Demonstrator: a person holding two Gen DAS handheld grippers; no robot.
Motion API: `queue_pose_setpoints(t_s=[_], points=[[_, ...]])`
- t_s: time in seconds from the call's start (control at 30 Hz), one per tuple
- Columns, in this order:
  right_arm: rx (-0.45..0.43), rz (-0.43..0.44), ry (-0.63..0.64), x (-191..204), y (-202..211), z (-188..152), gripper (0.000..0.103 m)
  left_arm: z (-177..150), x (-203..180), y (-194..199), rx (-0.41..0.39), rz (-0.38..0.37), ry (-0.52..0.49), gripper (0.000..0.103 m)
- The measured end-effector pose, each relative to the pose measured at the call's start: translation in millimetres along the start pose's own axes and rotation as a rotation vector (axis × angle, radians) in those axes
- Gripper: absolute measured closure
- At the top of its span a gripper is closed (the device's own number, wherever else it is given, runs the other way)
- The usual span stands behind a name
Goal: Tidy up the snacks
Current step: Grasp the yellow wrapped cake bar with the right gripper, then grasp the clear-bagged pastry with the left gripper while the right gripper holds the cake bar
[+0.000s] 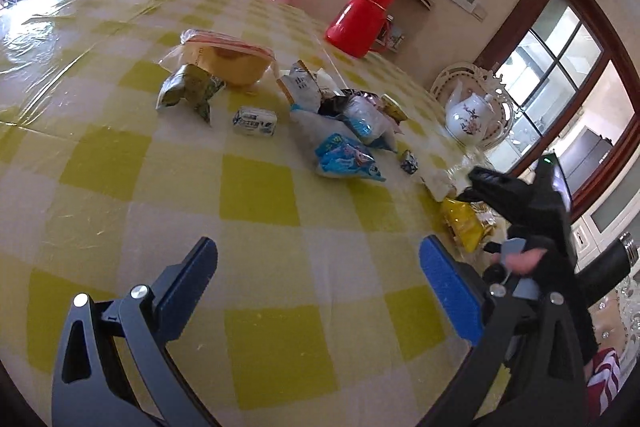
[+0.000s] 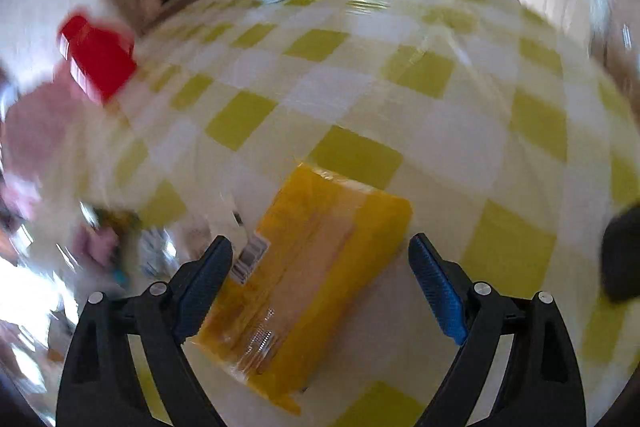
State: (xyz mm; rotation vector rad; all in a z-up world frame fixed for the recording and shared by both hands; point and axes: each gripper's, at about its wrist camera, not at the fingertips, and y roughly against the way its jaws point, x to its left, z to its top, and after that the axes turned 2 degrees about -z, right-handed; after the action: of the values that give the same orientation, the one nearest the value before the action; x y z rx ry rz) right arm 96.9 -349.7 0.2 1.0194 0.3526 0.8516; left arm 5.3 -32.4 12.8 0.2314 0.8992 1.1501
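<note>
The right gripper [image 2: 320,283] stands with its jaws spread wide, one on each side of a yellow packet [image 2: 312,279] that lies flat on the checked tablecloth [image 2: 400,75]. Neither jaw seems to press it; the left jaw looks just beside or touching the packet's edge, the right one is apart from it, though blur makes this hard to settle. The packet's long axis runs from about 7 o'clock near the gripper's base to 1 o'clock, so it sits skewed across the jaw gap, not square to it. A closing move would likely need a slight twist of the wrist to catch the short sides cleanly.

The left gripper [image 1: 318,291] is also wide open and holds nothing, hovering over bare cloth. From it the snack pile lies at 12 to 1 o'clock: a blue bag [image 1: 346,163], a green pouch [image 1: 188,91], a small white box [image 1: 255,122] and a bagged yellow tub [image 1: 228,59]. The same yellow packet [image 1: 464,223] shows at 3 o'clock beneath the right tool, so the right hand is plainly nearer to it. A red flask [image 1: 360,19] and a teapot [image 1: 470,115] stand farther off
</note>
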Motion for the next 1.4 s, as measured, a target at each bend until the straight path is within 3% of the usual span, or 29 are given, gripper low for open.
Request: queue_pose_setpoints(t_s=[0.13, 0.33, 0.6, 0.67, 0.7, 0.8, 0.9, 1.1, 1.2, 1.4], points=[[-0.010, 0.071, 0.155, -16, 7, -10, 0.018, -1, 1, 1, 0.005, 0.001, 0.004, 0.002], [-0.037, 0.035, 0.349, -18, 12, -26, 0.015, 0, 2, -1, 0.019, 0.001, 0.017, 0.002], [-0.021, 0.073, 0.382, -12, 3, -12, 0.016, -1, 0, -2, 0.034, 0.007, -0.001, 0.002], [-0.038, 0.086, 0.391, -18, 11, -18, 0.031, -2, -5, -5, 0.064, 0.005, -0.030, 0.002], [-0.044, 0.102, 0.396, -21, 16, -21, 0.046, -2, -7, -7, 0.079, 0.003, -0.039, 0.002], [-0.056, 0.167, 0.415, -39, 32, -41, 0.051, -5, -22, -19, 0.151, 0.011, -0.107, 0.002], [-0.084, 0.206, 0.474, -55, 55, -68, 0.053, -5, -50, -44, 0.215, -0.008, -0.164, 0.002], [-0.117, 0.199, 0.566, -78, 83, -106, 0.054, 6, -111, -106, 0.261, -0.018, -0.179, 0.002], [-0.116, 0.227, 0.595, -84, 90, -117, 0.054, 15, -144, -139, 0.255, 0.026, -0.205, 0.002], [-0.083, 0.298, 0.531, -94, 87, -111, 0.054, 25, -189, -197, 0.263, 0.159, -0.291, 0.002]])
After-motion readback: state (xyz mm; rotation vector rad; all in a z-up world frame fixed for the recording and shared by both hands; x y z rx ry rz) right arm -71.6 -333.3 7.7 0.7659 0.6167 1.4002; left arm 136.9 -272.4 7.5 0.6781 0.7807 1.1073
